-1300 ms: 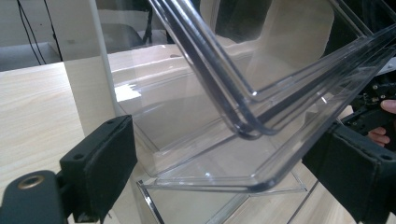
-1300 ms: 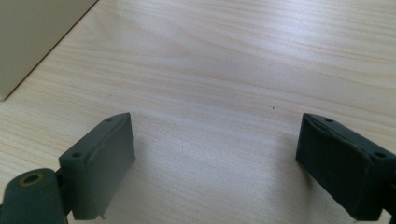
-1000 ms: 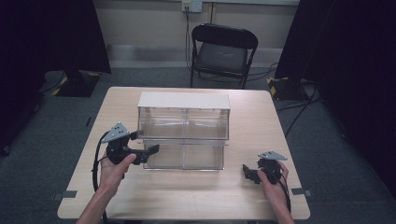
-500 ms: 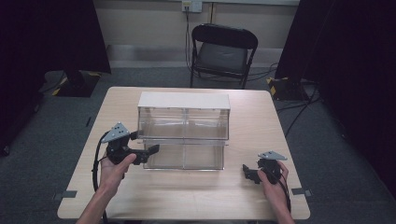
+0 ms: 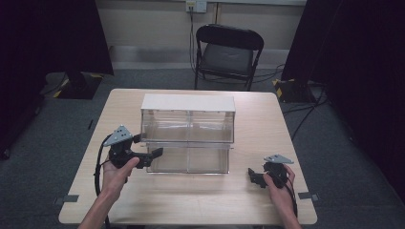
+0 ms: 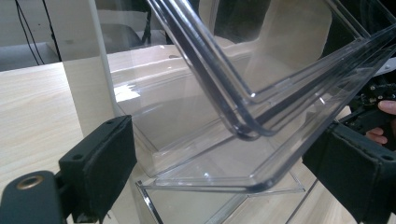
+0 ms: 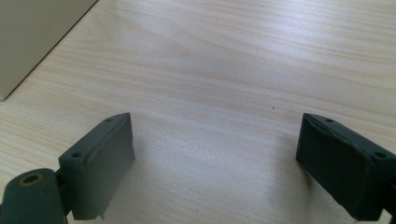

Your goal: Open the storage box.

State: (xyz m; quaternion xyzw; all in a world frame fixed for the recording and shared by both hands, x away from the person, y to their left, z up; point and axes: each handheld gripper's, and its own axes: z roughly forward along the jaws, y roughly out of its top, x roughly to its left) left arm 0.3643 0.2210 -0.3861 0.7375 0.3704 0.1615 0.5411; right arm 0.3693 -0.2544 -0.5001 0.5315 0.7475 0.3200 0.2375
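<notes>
Floor of grey carpet (image 5: 43, 143) lay around a pale wooden worktop (image 5: 267, 129), and a black folding chair (image 5: 227, 52) stood beyond the worktop's far edge, against the wall. On the middle of the worktop stood a clear plastic drawer unit (image 5: 187, 136) with a white top, its lower drawers drawn out toward the person. In the high view the left hand-held gripper (image 5: 152, 153) hung at the front left corner of that unit, gripped by the person's left hand (image 5: 118, 169), with its grey three-cornered plate on top. In the left gripper view its jaws stood wide apart, one on either side of the clear drawer corner (image 6: 243, 135), and I could not tell whether either pad touched the plastic. The right hand-held gripper (image 5: 254, 175) sat low over the worktop's near right part, well apart from the drawer unit, in the person's right hand (image 5: 279, 188). In the right gripper view its jaws were spread wide over bare wood with nothing between them.
</notes>
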